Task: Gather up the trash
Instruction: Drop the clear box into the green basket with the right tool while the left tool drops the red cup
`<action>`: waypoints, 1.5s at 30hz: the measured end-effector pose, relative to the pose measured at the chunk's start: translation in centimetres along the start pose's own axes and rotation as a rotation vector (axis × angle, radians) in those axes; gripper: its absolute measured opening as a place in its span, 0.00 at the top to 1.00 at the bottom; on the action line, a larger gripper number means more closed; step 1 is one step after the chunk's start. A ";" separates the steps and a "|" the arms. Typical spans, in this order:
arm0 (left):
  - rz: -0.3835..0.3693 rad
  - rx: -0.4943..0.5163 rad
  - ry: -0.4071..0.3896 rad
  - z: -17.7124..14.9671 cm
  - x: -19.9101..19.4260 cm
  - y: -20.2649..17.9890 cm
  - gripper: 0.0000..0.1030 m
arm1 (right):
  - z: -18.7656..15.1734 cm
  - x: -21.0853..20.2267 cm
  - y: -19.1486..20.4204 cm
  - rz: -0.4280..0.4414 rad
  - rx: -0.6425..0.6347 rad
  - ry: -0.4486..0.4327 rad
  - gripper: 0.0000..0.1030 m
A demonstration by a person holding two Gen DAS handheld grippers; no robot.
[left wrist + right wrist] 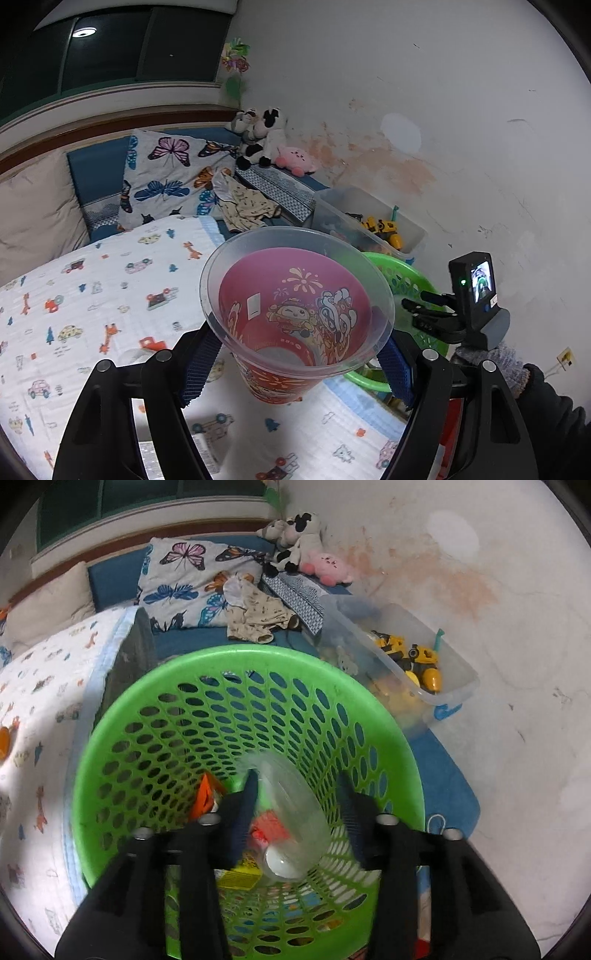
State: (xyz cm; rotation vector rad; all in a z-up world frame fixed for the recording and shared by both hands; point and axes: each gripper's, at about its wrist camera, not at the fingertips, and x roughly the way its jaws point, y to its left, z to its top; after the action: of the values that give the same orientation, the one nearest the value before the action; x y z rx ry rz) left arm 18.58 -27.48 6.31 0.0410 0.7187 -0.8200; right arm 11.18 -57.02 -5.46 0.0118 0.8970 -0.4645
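The right gripper (295, 805) hangs over the green basket (122, 716), pointing steeply down into it. Its jaws stand apart, and a clear bottle (291, 812) sits blurred between them, touching neither pad as far as I can see. I take it as being dropped among the wrappers (236, 878) already at the bottom. So the step in hand looks like a drop-off, one piece of trash at a time.

The left gripper (295, 354) holds the next piece: a red printed cup (288, 332) with a clear plastic cup nested around it, mouth tilted towards the camera. Both blue pads (201, 369) press on the cups' lower sides, so the jaws are closed on it. It hovers above the bed (74, 295), just beside the basket, whose rim (410, 273) shows behind the cup. The person's gloved right hand (491, 358) is at the right.

Next, I judge, the right hand must clear out, the left must carry the cups over the rim, tip them down and let go.
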 end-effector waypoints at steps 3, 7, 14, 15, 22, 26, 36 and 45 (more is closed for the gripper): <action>-0.013 0.000 0.007 0.2 0.7 -0.5 0.27 | -0.1 -0.2 0.2 -0.012 -0.021 -0.017 0.51; -0.036 0.007 0.021 0.4 1.7 -1.5 0.27 | 0.0 -0.8 -0.2 -0.011 -0.013 -0.041 0.49; -0.075 0.044 0.041 1.2 4.0 -4.3 0.27 | -0.7 -3.6 -1.4 0.013 0.023 -0.083 0.44; -0.081 0.055 0.046 1.3 4.5 -5.0 0.27 | -0.8 -4.1 -1.7 0.018 0.030 -0.093 0.43; -0.102 0.088 0.096 1.0 8.2 -8.2 0.27 | -2.2 -7.1 -3.5 0.039 0.078 -0.145 0.39; -0.139 0.067 0.132 0.7 10.4 -9.4 0.27 | -3.3 -8.1 -4.8 0.052 0.116 -0.156 0.38; -0.221 0.011 0.227 -1.1 15.9 -12.6 0.27 | -6.0 -9.9 -7.2 0.045 0.168 -0.161 0.37; -0.253 0.002 0.271 -2.2 17.2 -13.7 0.19 | -6.6 -10.1 -8.1 0.067 0.209 -0.160 0.37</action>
State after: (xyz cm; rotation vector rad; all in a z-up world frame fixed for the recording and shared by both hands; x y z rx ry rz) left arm 15.93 -47.57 -2.48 0.0644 0.9918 -1.0691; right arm -2.35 -59.07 -0.53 0.1928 0.6866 -0.4885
